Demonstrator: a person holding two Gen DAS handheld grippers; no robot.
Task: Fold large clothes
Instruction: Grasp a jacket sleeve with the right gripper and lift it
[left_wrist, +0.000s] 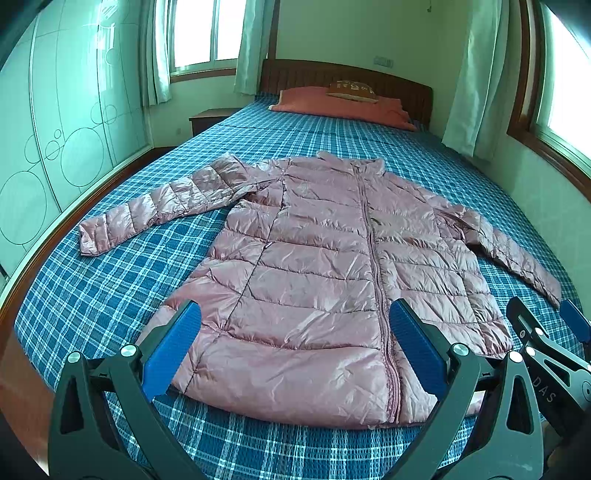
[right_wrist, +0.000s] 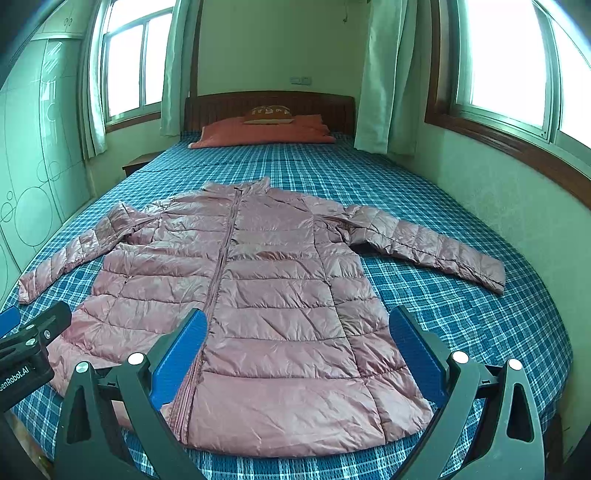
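1. While both tools hang above the foot of the bed, the left gripper (left_wrist: 295, 347) has its blue pads spread wide with nothing between them, framing the jacket's bottom edge from above.
2. Same story on the other side: the right gripper (right_wrist: 297, 350) is spread wide too, holding nothing, poised over the hem just right of the zip.
3. Each tool peeks into the other's view, the right gripper (left_wrist: 546, 343) at the edge of the left camera, the left gripper (right_wrist: 26, 343) at the edge of the right camera.
4. Out past the pads lies the jacket (left_wrist: 317, 280), a pink quilted puffer, shiny and crinkled, front side up on the bed.
5. Its zip (right_wrist: 221, 266) runs shut from the hem to the stand-up collar (right_wrist: 240, 188), which points toward the headboard.
6. Stitched bands cross the body in puffy rows, with plenty of small creases catching the light.
7. One sleeve (left_wrist: 159, 206) angles out toward the wardrobe side, its cuff resting on the sheet.
8. The other sleeve (right_wrist: 424, 243) stretches toward the window wall, cuff down near the bed's edge.
9. Underneath it all, a blue checked sheet (right_wrist: 461, 314) covers the bed.
10. Far end: an orange pillow (right_wrist: 258, 133) with a small brown cushion (right_wrist: 267, 113) on top, against the wooden headboard (right_wrist: 221, 107).
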